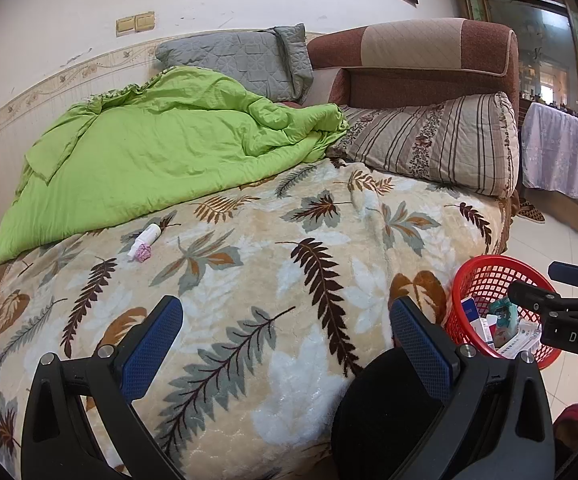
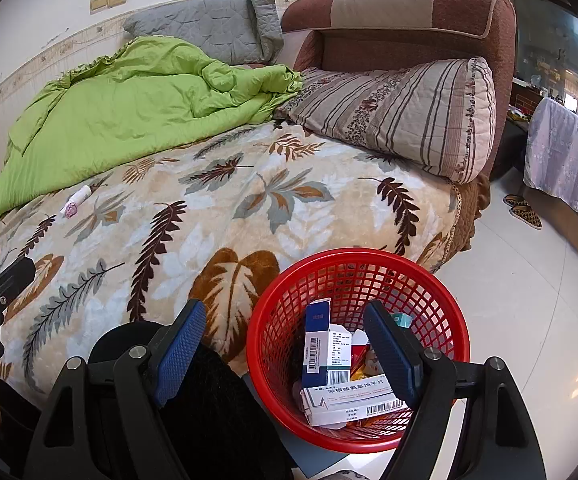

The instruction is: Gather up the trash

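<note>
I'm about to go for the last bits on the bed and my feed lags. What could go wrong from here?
1. The tube and pink wad touch, far across the blanket near the green quilt; one grab might snag plush or leave one behind.
2. The basket sits on the floor beside the bed, boxes piled inside; the right gripper hangs low over it and might tip it.

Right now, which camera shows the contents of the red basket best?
The right wrist view: it looks down into the red basket, showing the boxes inside. The left wrist view catches it only at the right edge, partly behind the right tool.
</note>
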